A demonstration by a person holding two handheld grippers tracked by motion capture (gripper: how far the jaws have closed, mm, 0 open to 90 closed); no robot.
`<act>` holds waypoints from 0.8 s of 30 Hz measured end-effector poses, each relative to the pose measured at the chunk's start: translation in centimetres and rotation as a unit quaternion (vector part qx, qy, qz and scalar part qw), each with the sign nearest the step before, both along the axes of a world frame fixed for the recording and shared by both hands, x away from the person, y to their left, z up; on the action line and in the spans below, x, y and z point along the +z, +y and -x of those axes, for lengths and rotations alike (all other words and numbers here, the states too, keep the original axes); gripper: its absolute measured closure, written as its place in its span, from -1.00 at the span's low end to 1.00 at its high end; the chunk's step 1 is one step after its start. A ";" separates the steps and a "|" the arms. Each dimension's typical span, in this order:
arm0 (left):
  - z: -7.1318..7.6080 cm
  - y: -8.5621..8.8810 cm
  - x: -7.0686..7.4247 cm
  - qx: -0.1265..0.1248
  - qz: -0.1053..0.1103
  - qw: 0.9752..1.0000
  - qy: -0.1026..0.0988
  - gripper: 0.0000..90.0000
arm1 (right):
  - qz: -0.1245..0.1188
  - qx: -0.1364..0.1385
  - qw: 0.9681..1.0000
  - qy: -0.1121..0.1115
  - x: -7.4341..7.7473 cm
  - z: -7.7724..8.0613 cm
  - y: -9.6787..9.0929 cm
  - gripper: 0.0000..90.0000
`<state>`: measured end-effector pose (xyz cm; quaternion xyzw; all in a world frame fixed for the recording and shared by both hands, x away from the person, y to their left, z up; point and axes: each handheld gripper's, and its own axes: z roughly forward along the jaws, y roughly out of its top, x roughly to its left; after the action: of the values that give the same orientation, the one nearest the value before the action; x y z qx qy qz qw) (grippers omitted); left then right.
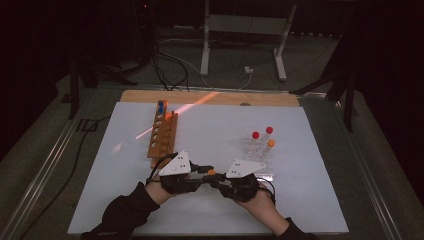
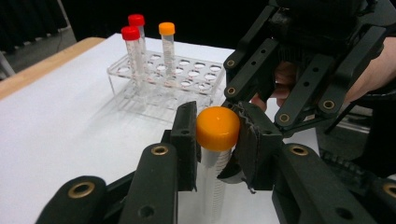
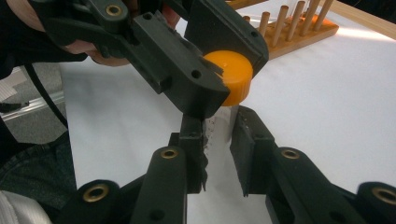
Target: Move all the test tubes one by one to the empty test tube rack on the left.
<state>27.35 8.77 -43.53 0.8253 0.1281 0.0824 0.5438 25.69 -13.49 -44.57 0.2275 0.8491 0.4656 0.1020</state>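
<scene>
Tools first: your left tool (image 2: 215,140) has its pads pressed on the orange cap (image 2: 217,128) of a clear tube (image 2: 212,186), and your right tool (image 3: 218,140) is clamped on the tube's body just under that cap. In the high view the two tools meet tip to tip over the near middle of the table (image 1: 310,200), left tool (image 1: 200,172) and right tool (image 1: 220,177), with the cap (image 1: 211,172) a small orange dot between them. The tube is off the table, held between both tools, cap toward the left one.

No brand or label can be read anywhere; the tube carries a fine printed scale down its side, too small to read.

One tube is in your grip. Just beyond your right tool stands a clear rack (image 1: 260,157) with three capped tubes upright in it: two with red caps (image 2: 130,33) and one with an orange cap (image 2: 166,29). The rack's other holes show open in the left gripper view.

Beyond your left tool lies a wooden rack (image 1: 164,134), running away from you, with one row of round holes and one row of pegs. One blue-capped tube (image 1: 161,106) stands at its far end.

A white sheet covers the table, and a strip of bare wood shows along the far edge.
</scene>
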 end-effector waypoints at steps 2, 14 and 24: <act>-0.1 0.1 0.2 0.003 0.005 1.000 0.003 0.59 | -0.003 -0.004 1.000 -0.001 0.1 0.0 -0.1 0.65; -1.7 1.9 2.4 0.030 0.014 0.999 0.001 0.59 | -0.034 -0.025 0.999 -0.011 0.7 -0.2 -0.9 -0.13; -3.5 5.0 4.9 0.080 0.022 0.996 -0.012 0.60 | -0.065 -0.050 0.996 -0.021 1.2 -0.2 -1.9 -0.79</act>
<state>30.90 13.75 -38.63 0.7992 0.1891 0.1327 0.5550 25.90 -15.37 -43.37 0.2661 0.8021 0.5191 0.1276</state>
